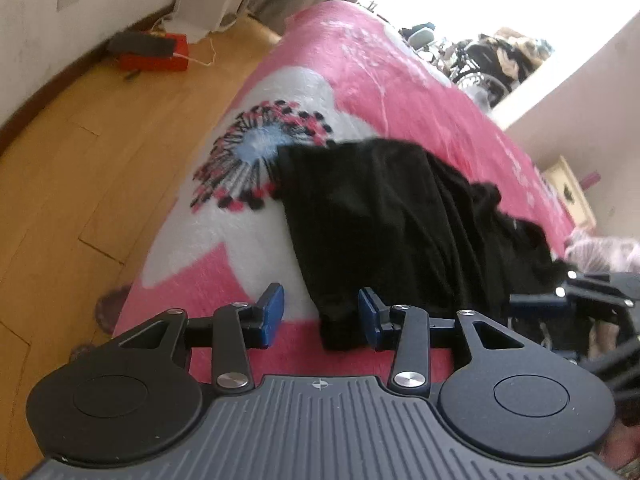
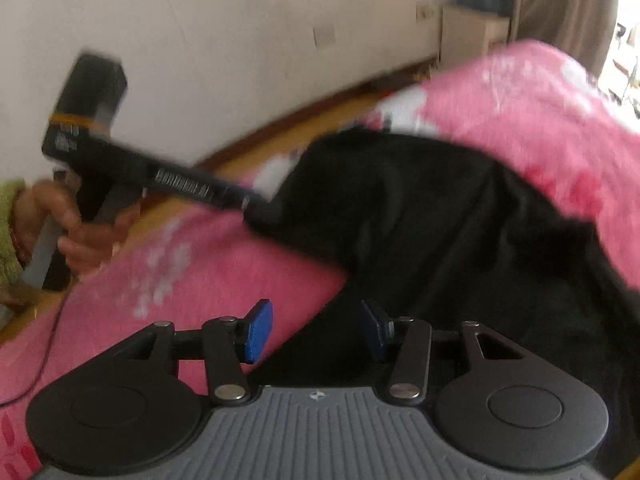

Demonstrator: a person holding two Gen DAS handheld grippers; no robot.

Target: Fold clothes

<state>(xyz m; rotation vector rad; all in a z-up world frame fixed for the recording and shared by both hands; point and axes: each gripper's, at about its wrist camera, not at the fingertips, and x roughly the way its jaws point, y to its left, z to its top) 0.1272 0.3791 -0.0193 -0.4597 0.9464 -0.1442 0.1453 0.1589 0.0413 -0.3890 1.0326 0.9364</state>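
On a bed covered by a pink fleece blanket with a large white flower printed on it, the left wrist view showed a black, soft, crumpled garment lying across the blanket, one end over the flower's dotted red, black and blue centre. The left gripper, black with blue pads, pointed down at the near end of the garment. Its jaws stood apart, released; a narrow tail of the black cloth lay just inside the right pad, but nothing was pinched. Part of the right gripper showed at the right edge, beside the garment. Beyond the bed lay a light wooden plank floor with a flat red box near a white wall.

In the right wrist view, blurred by motion, the same black garment spread over the pink blanket. The right gripper hung above the garment's near edge with its blue pads apart, released, black cloth showing below the gap but not clamped. To the left, a person's hand in a green fuzzy sleeve held the left gripper, whose tip reached the garment's far edge.
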